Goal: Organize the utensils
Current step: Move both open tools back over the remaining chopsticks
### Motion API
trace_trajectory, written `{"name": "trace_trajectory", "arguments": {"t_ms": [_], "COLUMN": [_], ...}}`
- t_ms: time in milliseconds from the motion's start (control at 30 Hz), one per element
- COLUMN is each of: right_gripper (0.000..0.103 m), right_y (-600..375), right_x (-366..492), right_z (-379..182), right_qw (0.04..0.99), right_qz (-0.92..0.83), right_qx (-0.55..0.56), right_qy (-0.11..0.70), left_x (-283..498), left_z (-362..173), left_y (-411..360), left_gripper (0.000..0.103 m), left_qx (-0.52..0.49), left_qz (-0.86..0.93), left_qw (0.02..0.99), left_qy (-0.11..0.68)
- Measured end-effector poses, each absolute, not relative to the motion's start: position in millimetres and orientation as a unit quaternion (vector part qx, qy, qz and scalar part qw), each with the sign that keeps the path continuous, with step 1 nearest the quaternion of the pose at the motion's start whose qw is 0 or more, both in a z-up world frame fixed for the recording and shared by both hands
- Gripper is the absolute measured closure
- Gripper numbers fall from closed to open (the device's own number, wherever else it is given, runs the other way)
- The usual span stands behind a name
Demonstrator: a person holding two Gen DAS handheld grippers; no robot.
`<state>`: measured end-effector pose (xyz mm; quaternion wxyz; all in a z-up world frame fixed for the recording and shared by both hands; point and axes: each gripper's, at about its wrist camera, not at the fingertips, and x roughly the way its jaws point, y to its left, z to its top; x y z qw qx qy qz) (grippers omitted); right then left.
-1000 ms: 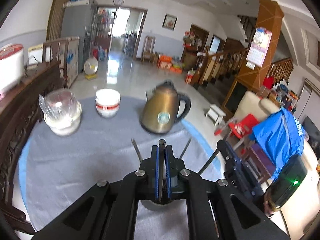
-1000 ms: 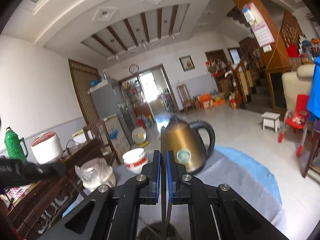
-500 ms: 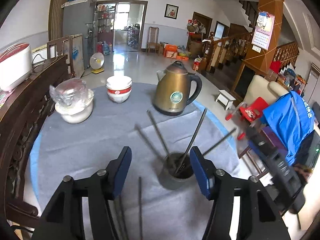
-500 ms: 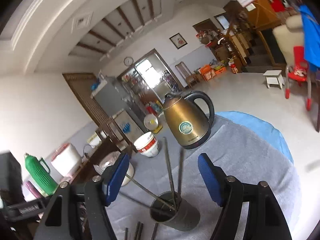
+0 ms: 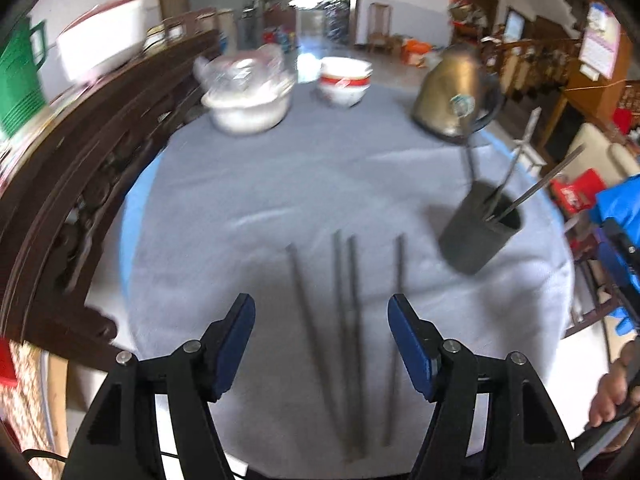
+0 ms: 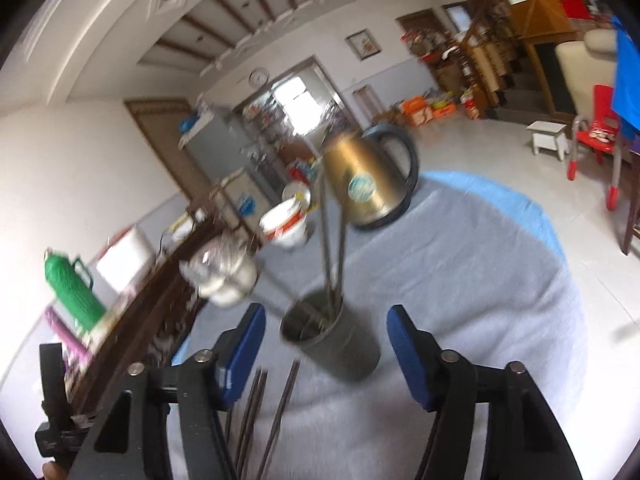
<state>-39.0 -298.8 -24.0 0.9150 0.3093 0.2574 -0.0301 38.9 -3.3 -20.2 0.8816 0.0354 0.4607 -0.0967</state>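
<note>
Several dark chopsticks lie side by side on the grey tablecloth, straight ahead of my open, empty left gripper. A dark cylindrical holder with several chopsticks standing in it sits to the right of them. In the right wrist view the holder stands just ahead of my open, empty right gripper, with loose chopsticks lying below it to the left.
A gold kettle, a red-and-white bowl and a wrapped white bowl stand at the far side. A dark wooden bench runs along the left. The table edge drops off on the right.
Both grippers opened from shut and released chopsticks into the holder. The left gripper swung left and down over the loose chopsticks. The right gripper drew back from the holder.
</note>
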Motion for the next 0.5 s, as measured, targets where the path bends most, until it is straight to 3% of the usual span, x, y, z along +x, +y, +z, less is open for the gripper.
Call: {"name": "trace_trajectory", "arguments": {"t_ms": [67,133,500], "right_gripper": [0.05,0.053,0.055], "right_y": [-282.2,-266.4,-204.6], "right_x": [-35.1,-32.1,-15.1], "right_z": [-34.2,-43.9,-78.4], "right_qw": [0.911,0.906,0.888], "right_qz": [-0.012,0.003,0.053], "right_qx": [0.299,0.295,0.244], "right_qy": [0.283,0.304,0.386], "left_x": [35.7,32.8,32.7], "left_z": [-33.6,-45.7,-66.6], "left_y": [7.7,18.3,27.6], "left_gripper": [0.033,0.033,0.033], "left_qx": [0.036,0.032,0.044], "left_qz": [-0.079,-0.068,-0.042], "left_qw": [0.877,0.872,0.868], "left_qy": [0.472,0.483,0.494]}}
